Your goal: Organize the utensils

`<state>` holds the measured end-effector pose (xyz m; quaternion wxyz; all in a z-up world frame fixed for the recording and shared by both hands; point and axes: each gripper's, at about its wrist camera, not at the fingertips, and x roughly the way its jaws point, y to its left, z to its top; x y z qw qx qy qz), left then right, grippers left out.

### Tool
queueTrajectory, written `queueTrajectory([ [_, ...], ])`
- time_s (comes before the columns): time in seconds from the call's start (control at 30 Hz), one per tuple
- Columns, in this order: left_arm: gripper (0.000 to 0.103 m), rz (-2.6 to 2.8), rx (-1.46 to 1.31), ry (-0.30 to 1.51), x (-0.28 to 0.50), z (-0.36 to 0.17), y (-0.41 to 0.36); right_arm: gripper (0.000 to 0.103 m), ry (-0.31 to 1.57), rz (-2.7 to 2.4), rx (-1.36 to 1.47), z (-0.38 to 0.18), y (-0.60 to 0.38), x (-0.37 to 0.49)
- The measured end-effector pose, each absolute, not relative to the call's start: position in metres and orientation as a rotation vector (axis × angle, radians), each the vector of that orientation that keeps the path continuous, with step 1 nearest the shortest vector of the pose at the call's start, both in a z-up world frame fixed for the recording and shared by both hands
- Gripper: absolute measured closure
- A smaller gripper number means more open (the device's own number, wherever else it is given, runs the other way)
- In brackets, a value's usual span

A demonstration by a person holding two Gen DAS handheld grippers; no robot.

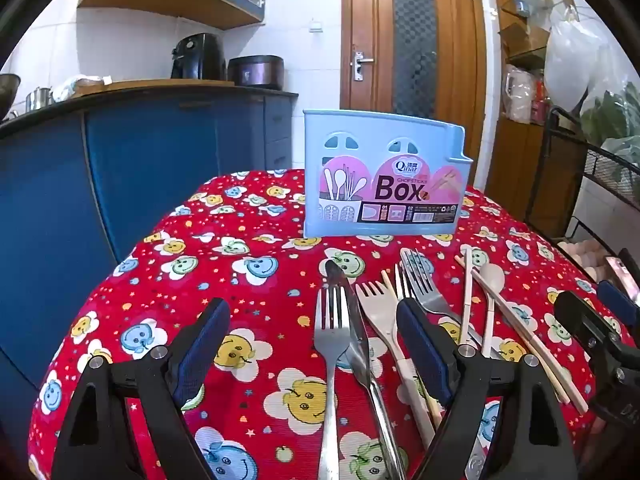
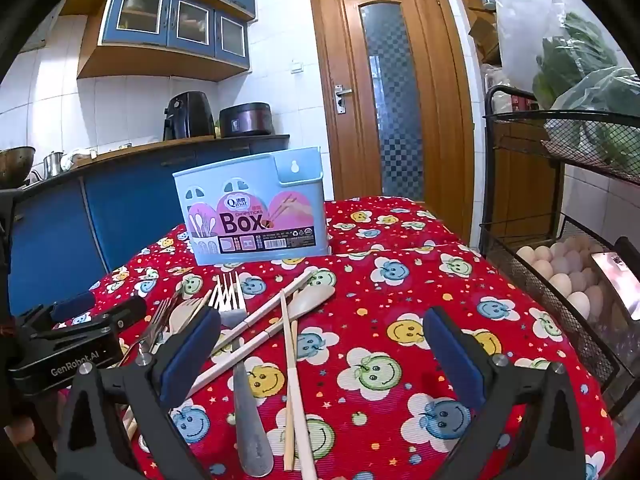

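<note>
Both grippers, left (image 1: 312,344) and right (image 2: 320,354), are held wide, empty; the slippery steel fork (image 1: 331,344) is best pinched mid-handle

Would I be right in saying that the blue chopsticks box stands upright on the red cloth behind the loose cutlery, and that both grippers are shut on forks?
Not quite: the left gripper and right gripper are both open and hold nothing, as each wrist view shows. The blue chopsticks box does stand upright on the red cloth behind the loose cutlery.
</note>
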<state>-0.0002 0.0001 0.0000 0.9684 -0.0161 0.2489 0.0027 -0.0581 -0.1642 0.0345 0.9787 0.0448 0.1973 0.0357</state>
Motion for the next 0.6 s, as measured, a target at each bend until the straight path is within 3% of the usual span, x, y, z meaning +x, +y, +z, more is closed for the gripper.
queueTrajectory([
  [0.6,0.017,0.003,-0.033,0.508,0.0008,0.0005,0.0018,0.0,0.401,0.07,0.091,0.0337,-0.1646,-0.0575],
])
